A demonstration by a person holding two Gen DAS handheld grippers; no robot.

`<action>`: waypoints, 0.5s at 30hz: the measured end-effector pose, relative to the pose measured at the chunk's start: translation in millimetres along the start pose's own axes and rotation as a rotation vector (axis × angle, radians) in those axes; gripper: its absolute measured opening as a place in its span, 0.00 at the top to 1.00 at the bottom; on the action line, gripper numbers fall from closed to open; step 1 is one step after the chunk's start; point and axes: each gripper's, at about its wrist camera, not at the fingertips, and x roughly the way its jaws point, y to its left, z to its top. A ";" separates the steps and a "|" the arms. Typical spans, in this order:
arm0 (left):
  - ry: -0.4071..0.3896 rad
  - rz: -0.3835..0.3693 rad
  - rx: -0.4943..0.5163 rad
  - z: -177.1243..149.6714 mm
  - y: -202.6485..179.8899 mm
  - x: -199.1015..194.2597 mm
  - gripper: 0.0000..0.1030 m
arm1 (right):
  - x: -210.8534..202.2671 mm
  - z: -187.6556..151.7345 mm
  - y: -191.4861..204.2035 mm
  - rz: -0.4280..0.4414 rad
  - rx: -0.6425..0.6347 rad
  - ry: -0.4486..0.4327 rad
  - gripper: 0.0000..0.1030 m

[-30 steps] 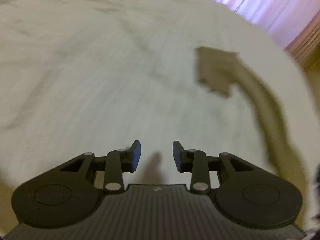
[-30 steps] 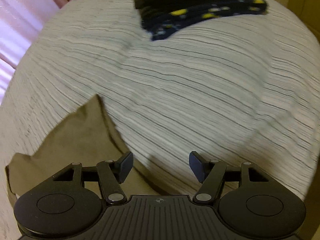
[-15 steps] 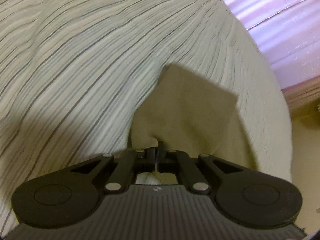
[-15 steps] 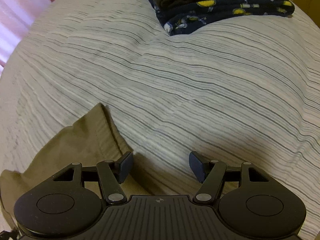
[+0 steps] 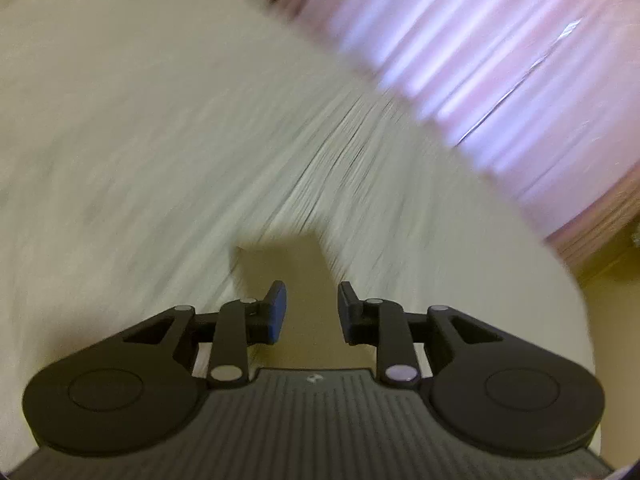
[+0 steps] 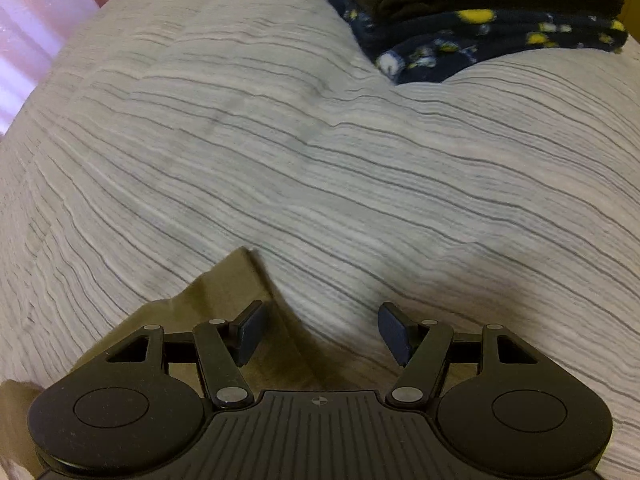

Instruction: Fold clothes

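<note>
Two grippers, left gripper (image 5: pixel 308 312) and right gripper (image 6: pixel 320 332), hanging over the tan cloth (image 6: pixel 236 284) lying on the striped bed cover (image 6: pixel 320 168), fingers apart and holding nothing, probably getting ready for pinching an edge and folding it over.

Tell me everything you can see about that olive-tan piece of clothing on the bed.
The olive-tan garment is plain, matte woven-looking cloth with no visible print. It lies loosely on the striped bedspread, one pointed corner reaching up the bed and creases near the lower edge. Much of it is hidden beneath both tongs, which hang open over it; neither grips it.
</note>
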 end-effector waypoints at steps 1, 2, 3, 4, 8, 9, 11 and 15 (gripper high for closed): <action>0.034 0.009 -0.033 -12.5 10.0 9.6 0.79 | 0.6 -1.0 0.2 0.001 -0.004 -0.001 0.36; 0.057 0.008 -0.062 -22.8 17.6 17.4 0.79 | 0.1 -1.7 -0.4 0.003 -0.007 -0.002 0.36; 0.064 0.002 -0.079 -29.9 20.5 25.9 0.79 | -0.6 -1.8 -1.4 0.006 -0.009 0.000 0.36; 0.050 -0.005 -0.084 -32.9 20.1 33.1 0.79 | -1.5 -1.3 -2.6 0.008 -0.009 0.003 0.36; -0.008 -0.019 -0.025 -27.8 7.5 56.1 0.99 | -8.6 -1.4 -9.0 -0.006 -0.005 0.000 0.36; -0.023 -0.011 0.024 -23.0 0.2 56.9 0.99 | -10.4 -2.6 -10.8 -0.010 -0.007 -0.003 0.36; -0.065 -0.010 0.121 -14.2 -13.2 47.0 0.99 | -13.9 -5.8 -14.0 -0.015 -0.010 -0.010 0.36; -0.194 -0.037 0.262 -10.6 -13.7 -26.6 0.99 | -18.7 -9.8 -18.9 -0.016 0.001 -0.025 0.36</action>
